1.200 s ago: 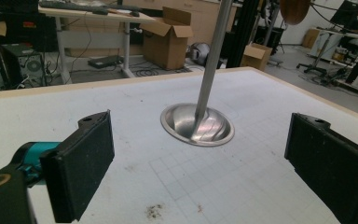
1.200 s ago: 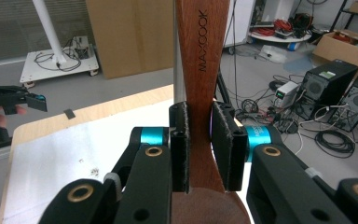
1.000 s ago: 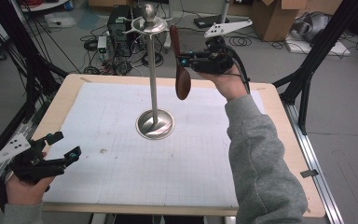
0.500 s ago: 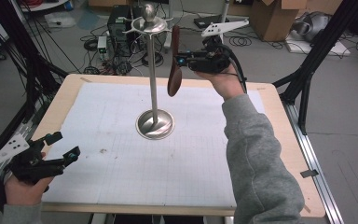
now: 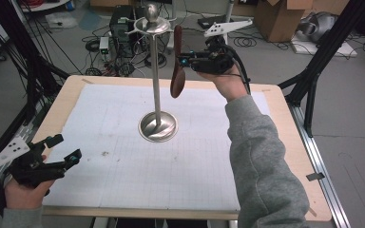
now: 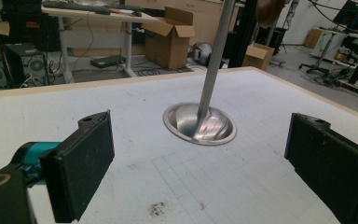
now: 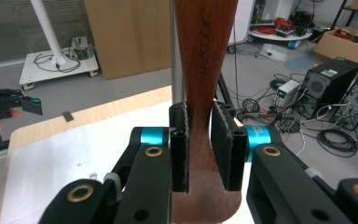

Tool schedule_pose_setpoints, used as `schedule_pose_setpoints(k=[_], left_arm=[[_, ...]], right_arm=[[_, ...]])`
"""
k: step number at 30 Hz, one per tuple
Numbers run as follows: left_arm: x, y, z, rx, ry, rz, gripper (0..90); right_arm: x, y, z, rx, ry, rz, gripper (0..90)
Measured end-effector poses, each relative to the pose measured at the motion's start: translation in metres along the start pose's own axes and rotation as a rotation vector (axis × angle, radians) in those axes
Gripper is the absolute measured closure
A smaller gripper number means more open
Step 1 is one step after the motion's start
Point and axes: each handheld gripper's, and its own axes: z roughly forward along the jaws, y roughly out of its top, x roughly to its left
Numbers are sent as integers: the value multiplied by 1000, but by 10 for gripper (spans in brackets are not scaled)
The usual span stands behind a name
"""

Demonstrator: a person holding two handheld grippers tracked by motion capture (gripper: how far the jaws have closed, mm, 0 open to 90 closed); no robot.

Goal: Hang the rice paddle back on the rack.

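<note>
- Since the earlier high-view frames, the wooden spoon (image 5: 177,66) has shifted slightly left, nearer the pole of the metal stand (image 5: 157,76); both hands hold about the same places.
- From left to right on the table (image 5: 290,137): the left gripper (image 5: 62,149) rests low at the near left corner, jaws wide apart with nothing between them; the stand's round base sits mid-table on the white gridded mat (image 5: 123,156); the right gripper (image 5: 183,61) is raised over the far edge, its pads clamped on the spoon, which hangs bowl-down just right of the pole.
- Beyond the table lies a grey floor with cables, computer towers and cardboard boxes.
- Lettering on the spoon's handle (image 7: 204,42) reads in the right gripper view; small dark specks on the mat (image 6: 156,209) show clearest in the left gripper view.
- Count: two grippers, one spoon, one stand, one mat.
</note>
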Motion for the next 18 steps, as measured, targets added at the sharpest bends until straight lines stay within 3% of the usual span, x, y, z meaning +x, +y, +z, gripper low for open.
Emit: schedule_pose_setpoints(k=[18], left_arm=[[0,1,-2,-2,4,1,86]], right_arm=[[1,0,7,-3,-8,-6,766]])
